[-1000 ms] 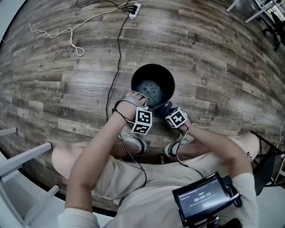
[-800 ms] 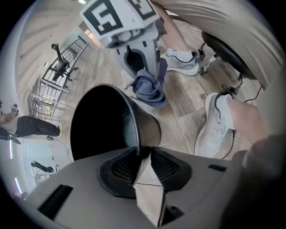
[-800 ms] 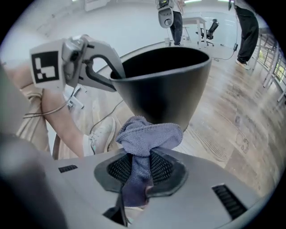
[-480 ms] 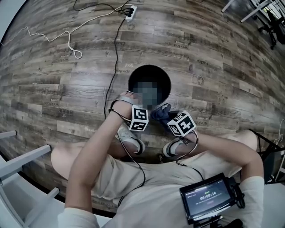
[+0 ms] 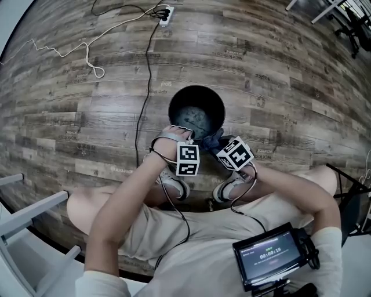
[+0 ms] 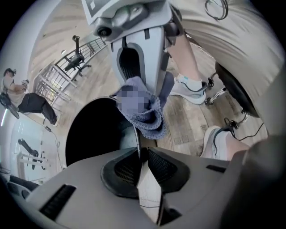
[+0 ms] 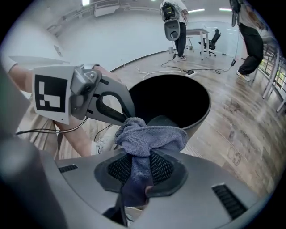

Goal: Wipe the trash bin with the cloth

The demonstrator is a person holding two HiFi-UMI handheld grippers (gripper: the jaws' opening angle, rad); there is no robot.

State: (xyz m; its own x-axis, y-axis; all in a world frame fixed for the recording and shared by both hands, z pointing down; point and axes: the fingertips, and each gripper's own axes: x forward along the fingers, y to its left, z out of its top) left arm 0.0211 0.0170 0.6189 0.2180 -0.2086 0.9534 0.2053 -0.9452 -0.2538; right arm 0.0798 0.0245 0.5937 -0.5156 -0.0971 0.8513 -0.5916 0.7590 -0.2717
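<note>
A round black trash bin (image 5: 196, 113) stands on the wood floor just ahead of the person's feet. My left gripper (image 5: 184, 129) is at the bin's near rim. Its jaws have just been closing, and in the left gripper view (image 6: 140, 154) the thin rim runs between the pads and is pinched there. My right gripper (image 5: 213, 142) is shut on a bunched blue cloth (image 5: 211, 138), held just above the near edge of the bin. In the right gripper view the cloth (image 7: 149, 132) bulges out past the pads (image 7: 119, 169), with the bin's mouth (image 7: 178, 96) right behind it.
A power strip (image 5: 164, 11) and cables (image 5: 87, 55) lie on the floor beyond the bin. The person's two shoes (image 5: 174, 184) (image 5: 229, 187) rest close behind it. A white frame (image 5: 23, 212) is at the left. Other people (image 7: 176, 27) stand far off.
My right gripper has risen with the cloth from the bin's near edge. My left gripper shifted a little along the near rim and its jaws closed onto it.
</note>
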